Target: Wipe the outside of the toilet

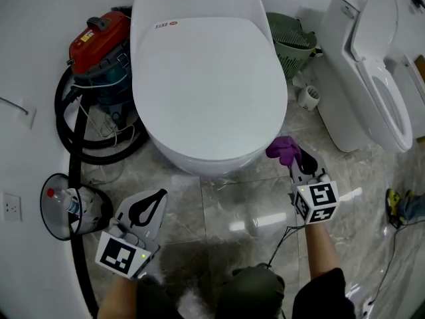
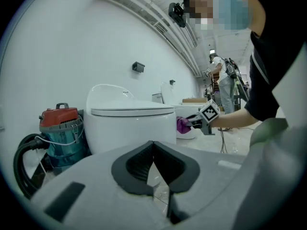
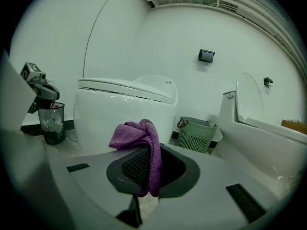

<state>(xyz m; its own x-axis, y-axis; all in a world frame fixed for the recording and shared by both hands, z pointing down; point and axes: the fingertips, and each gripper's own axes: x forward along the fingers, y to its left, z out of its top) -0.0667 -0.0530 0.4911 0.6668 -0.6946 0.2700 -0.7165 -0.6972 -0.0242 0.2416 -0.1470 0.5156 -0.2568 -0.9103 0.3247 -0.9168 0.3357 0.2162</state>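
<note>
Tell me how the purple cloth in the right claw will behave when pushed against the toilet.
The purple knitted cloth is probably floppy: it droops in folds over the right claw. It seems light; a pinch holds it. Its textured weave should likely grip, not slide, on the glossy white toilet bowl.

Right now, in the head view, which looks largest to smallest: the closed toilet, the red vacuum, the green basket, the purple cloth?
1. closed toilet
2. red vacuum
3. green basket (partly hidden by the closed toilet)
4. purple cloth
</note>
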